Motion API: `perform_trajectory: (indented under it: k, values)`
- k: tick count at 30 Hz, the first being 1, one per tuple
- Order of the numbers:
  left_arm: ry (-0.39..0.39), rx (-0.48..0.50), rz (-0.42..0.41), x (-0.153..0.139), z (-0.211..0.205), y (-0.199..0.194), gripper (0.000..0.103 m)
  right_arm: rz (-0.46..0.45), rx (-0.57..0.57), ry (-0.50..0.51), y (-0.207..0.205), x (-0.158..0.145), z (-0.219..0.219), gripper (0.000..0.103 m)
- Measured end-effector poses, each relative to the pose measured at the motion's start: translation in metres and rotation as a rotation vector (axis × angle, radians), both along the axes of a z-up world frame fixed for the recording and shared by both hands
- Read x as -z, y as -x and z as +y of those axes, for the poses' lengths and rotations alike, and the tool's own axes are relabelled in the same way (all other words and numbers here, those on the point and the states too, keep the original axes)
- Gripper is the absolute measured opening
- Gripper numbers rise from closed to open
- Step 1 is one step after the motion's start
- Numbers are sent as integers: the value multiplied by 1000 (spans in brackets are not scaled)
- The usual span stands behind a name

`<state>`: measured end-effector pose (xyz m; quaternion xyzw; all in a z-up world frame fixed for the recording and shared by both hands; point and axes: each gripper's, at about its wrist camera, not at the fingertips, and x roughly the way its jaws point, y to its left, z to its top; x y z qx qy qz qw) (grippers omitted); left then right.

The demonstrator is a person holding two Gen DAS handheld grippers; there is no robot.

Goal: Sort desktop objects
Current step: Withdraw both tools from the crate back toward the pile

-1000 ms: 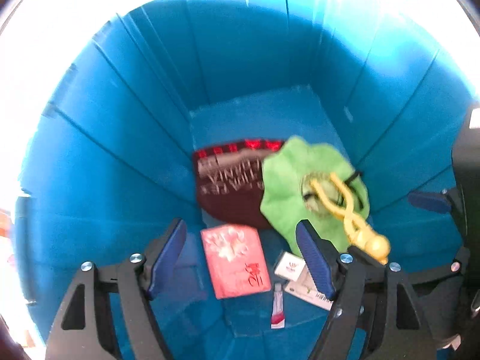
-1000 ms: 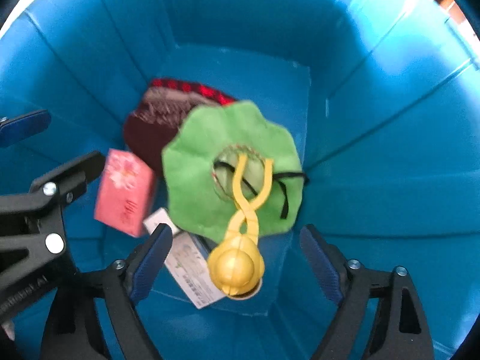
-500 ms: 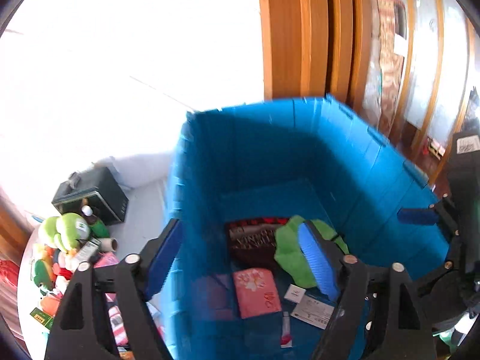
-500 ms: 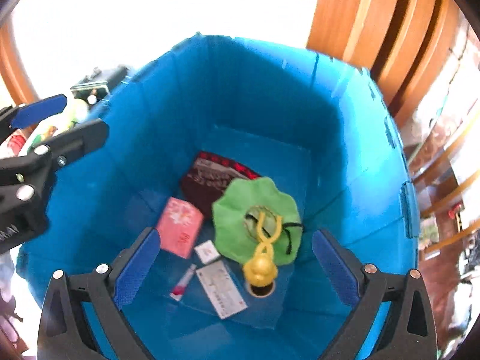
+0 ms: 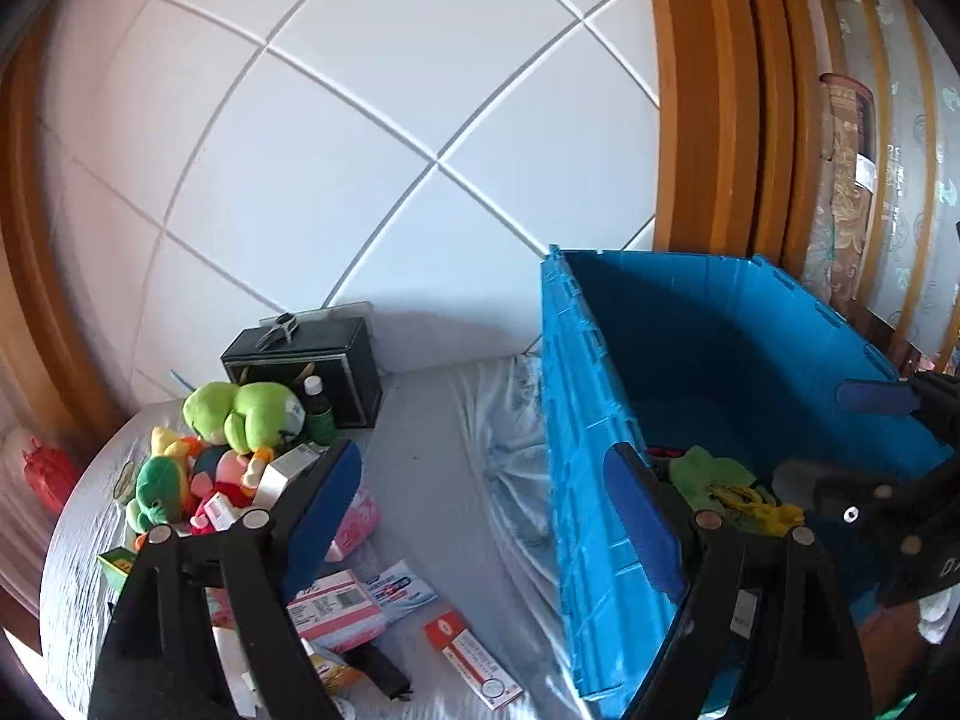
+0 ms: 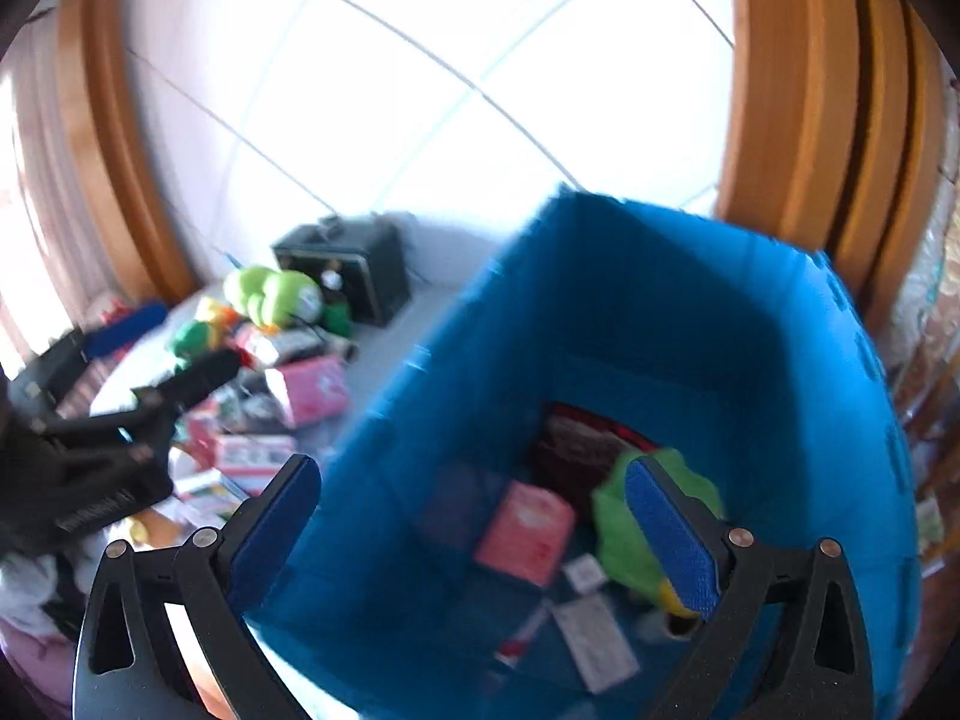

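The tall blue crate (image 5: 600, 420) stands on the grey-clothed table, right of a heap of loose items. Inside it lie a green cloth (image 6: 618, 528), a pink packet (image 6: 525, 531), a dark red pouch (image 6: 576, 444), a yellow toy (image 5: 762, 510) and small cards. My left gripper (image 5: 483, 516) is open and empty, hanging above the crate's left wall, half over the table. My right gripper (image 6: 474, 534) is open wide and empty, above the crate's left rim (image 6: 420, 420). Each gripper shows at the edge of the other's view.
Left of the crate lies a pile: green plush toys (image 5: 246, 414), a black box (image 5: 312, 360), a small bottle (image 5: 318, 408), a pink pack (image 5: 360, 516) and flat medicine boxes (image 5: 336, 606), (image 5: 474, 654). A white tiled wall and a wooden frame (image 5: 708, 120) stand behind.
Both grippers rose out of the crate and swung left, so the table pile came into view. The items they hung over stay on the crate floor. The right jaws spread wider.
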<state>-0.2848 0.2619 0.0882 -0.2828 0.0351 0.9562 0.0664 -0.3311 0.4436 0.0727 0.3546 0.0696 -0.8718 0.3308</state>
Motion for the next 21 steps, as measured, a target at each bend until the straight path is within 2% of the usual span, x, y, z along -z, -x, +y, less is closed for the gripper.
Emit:
perform_trajectory:
  k: [6, 14, 21]
  values:
    - [-15, -145, -25, 20, -76, -16, 83, 13, -53, 81, -27, -1, -47, 103]
    - [-38, -313, -60, 56, -167, -38, 83, 50, -134, 116, -64, 6, -111, 103]
    - [-41, -353, -81, 98, -194, -58, 83, 1, -203, 118, -80, 41, -158, 103]
